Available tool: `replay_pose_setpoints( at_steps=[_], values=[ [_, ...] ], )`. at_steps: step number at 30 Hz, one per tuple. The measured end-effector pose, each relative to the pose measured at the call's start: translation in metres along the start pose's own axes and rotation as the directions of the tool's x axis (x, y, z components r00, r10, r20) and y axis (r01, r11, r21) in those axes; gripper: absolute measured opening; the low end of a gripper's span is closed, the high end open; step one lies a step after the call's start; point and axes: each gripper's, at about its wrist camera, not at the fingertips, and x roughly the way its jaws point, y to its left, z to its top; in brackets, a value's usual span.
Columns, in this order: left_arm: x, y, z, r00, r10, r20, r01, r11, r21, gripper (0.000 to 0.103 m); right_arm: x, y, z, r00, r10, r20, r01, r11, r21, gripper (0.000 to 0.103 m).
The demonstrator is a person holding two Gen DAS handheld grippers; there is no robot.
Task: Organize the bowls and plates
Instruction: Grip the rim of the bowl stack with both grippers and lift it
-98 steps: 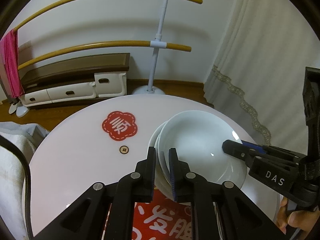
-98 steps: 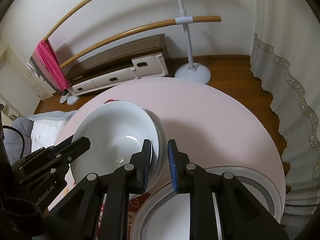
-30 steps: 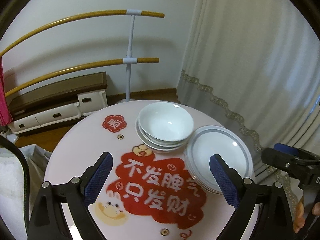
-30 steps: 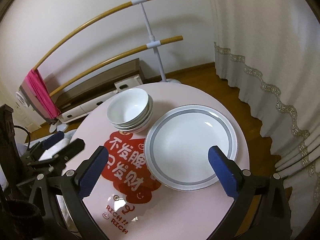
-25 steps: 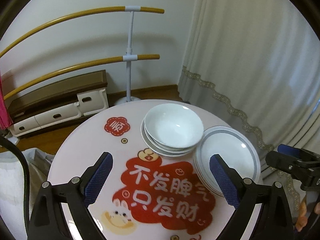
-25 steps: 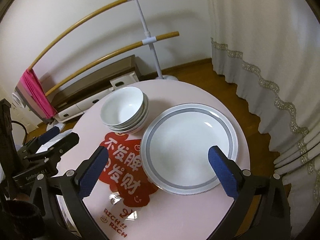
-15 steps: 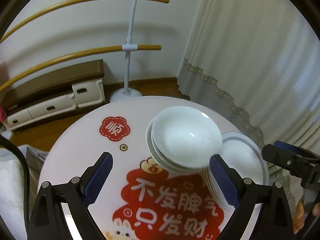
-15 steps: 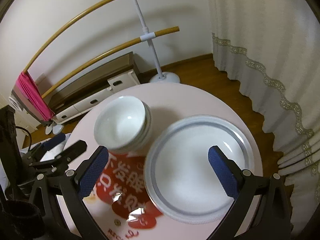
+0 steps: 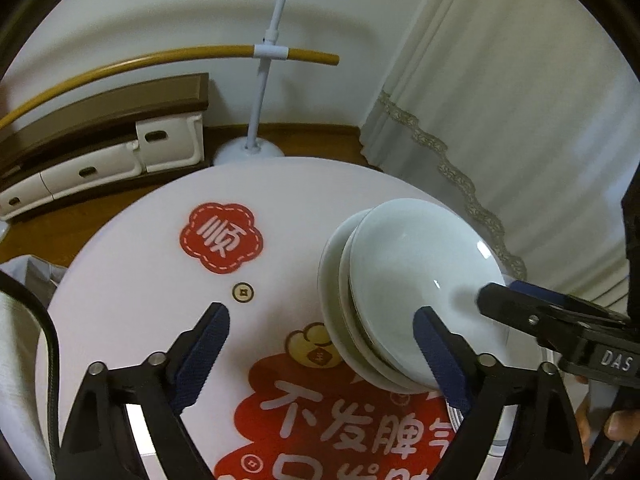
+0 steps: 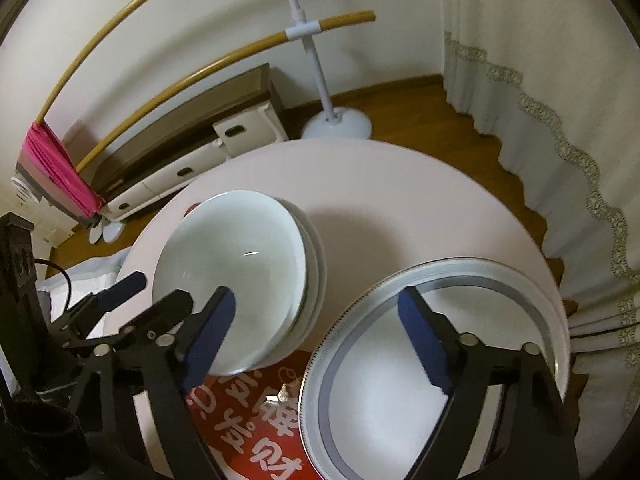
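A stack of white bowls (image 9: 408,280) stands on the round pink table (image 9: 140,260), with a stack of grey-rimmed plates (image 10: 380,360) right of it. My left gripper (image 9: 320,320) hovers low over the bowls' near left rim. Its jaws are closing, the rim lies between them and the pads touch nothing. My right gripper (image 10: 316,300) straddles the bowls' (image 10: 236,264) right edge and the plates' left rim. Its jaws are closing too, apart from both. Each wrist view also shows the other gripper: the right gripper (image 9: 500,292) and the left gripper (image 10: 162,287).
Red stickers (image 9: 220,238) decorate the tabletop. Behind the table are a rack with wooden bars on a white base (image 9: 250,148), a low cabinet (image 9: 100,152) and a pink cloth (image 10: 60,176). A curtain (image 9: 520,120) hangs at the right. A hand (image 9: 620,428) holds the right gripper.
Both grippers have come down and forward from high above the table to the bowl stack. Their wide jaws have narrowed a little. Earlier still, both were shut on the top bowl's rim.
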Motion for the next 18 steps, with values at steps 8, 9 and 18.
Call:
replay_pose_setpoints(
  at_steps=[8,9,18],
  values=[
    [0.010,-0.002,0.001,0.999,-0.037,-0.039,0.036,0.999,-0.024,0.055,0.013,0.002,0.008,0.996,0.059,-0.073,-0.057,0.998,0.032,0.054],
    [0.011,-0.002,0.002,0.998,-0.038,-0.042,0.037,0.999,-0.026,0.053,0.015,0.001,0.010,0.995,0.061,-0.082,-0.058,0.998,0.032,0.052],
    [0.020,-0.012,0.001,0.997,-0.039,-0.063,0.037,0.999,-0.037,0.032,0.029,-0.002,0.010,0.988,0.094,-0.123,-0.086,0.994,0.068,0.035]
  ],
)
